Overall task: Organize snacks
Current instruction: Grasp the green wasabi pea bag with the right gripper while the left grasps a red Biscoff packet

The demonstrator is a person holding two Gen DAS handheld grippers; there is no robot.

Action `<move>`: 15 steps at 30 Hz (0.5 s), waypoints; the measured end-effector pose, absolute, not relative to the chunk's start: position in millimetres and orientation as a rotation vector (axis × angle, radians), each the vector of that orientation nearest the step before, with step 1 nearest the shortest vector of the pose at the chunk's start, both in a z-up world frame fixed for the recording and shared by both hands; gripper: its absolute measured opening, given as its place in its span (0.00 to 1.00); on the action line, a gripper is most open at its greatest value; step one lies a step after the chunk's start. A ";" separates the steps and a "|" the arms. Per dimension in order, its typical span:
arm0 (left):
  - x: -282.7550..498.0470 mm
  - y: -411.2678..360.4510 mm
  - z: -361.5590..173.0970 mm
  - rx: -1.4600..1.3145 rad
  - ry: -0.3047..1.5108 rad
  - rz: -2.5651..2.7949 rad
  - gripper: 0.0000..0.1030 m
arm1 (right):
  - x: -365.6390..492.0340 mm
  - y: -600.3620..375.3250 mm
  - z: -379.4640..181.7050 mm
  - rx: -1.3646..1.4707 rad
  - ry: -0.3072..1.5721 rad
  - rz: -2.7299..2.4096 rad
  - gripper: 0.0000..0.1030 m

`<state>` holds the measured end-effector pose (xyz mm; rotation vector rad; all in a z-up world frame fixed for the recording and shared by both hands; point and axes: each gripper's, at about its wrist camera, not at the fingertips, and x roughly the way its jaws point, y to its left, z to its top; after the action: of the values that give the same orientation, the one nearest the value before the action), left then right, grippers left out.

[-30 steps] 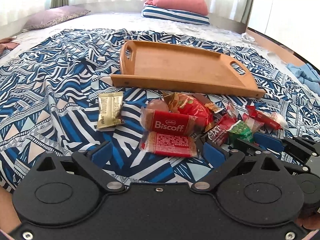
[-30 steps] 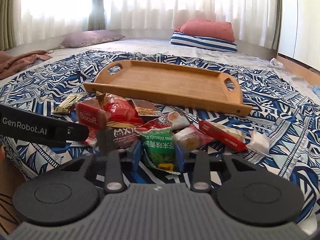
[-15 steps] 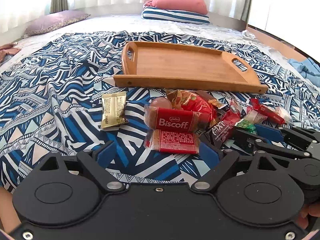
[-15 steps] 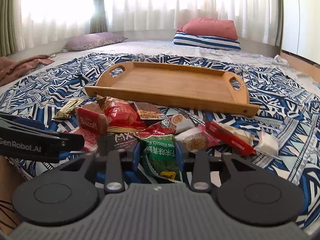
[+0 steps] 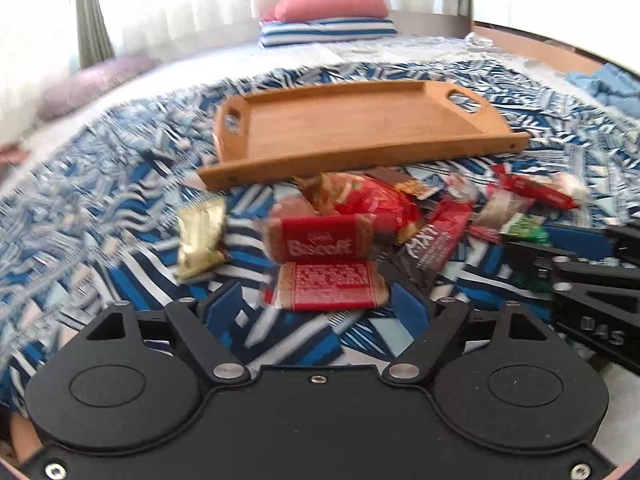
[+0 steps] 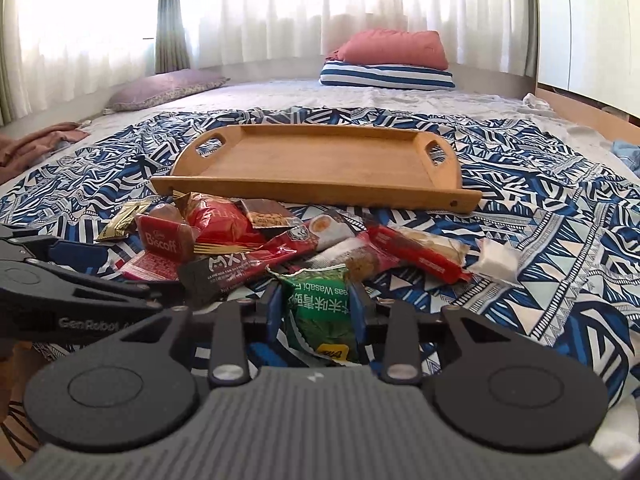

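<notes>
A pile of wrapped snacks lies on the patterned blanket in front of an empty wooden tray (image 5: 352, 128) (image 6: 320, 160). My right gripper (image 6: 316, 304) is shut on a green wasabi snack packet (image 6: 320, 316), which also shows in the left wrist view (image 5: 524, 230). My left gripper (image 5: 316, 304) is open, its fingers either side of a flat red biscuit packet (image 5: 326, 286), just short of the red Biscoff packet (image 5: 320, 240) (image 6: 162, 240). A gold packet (image 5: 200, 236) lies to the left of the pile. A black-red MXT bar (image 6: 232, 268) lies in the middle.
The blue and white blanket (image 6: 540, 216) covers the near part of the bed. A red pillow on a striped one (image 6: 388, 64) and a purple pillow (image 6: 168, 88) lie at the far side. More red wrapped bars (image 6: 416, 252) lie to the right.
The left wrist view has shifted and blurred; the left gripper has moved, its fingers still open around the flat red packet. The right gripper stays shut on the green packet, raised slightly.
</notes>
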<state>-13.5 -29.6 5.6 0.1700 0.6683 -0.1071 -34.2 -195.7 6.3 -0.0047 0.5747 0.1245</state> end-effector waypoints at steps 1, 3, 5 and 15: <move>-14.6 -31.8 5.3 0.199 0.650 -0.089 0.73 | -34.4 -195.9 6.5 -0.006 0.575 0.122 0.39; -18.1 -38.0 4.8 0.262 0.613 -0.064 0.71 | -35.0 -196.7 6.5 -0.005 0.576 0.116 0.39; -19.6 -40.4 3.8 0.296 0.605 -0.071 0.71 | -34.4 -196.7 6.1 -0.001 0.579 0.112 0.39; -5.3 -23.9 1.9 0.171 0.657 -0.084 0.76 | -33.4 -194.1 4.3 -0.012 0.586 0.110 0.40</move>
<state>-5.3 -23.9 1.9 0.1709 0.6569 -0.0843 -33.4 -194.1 4.3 -0.0124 0.5856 0.1100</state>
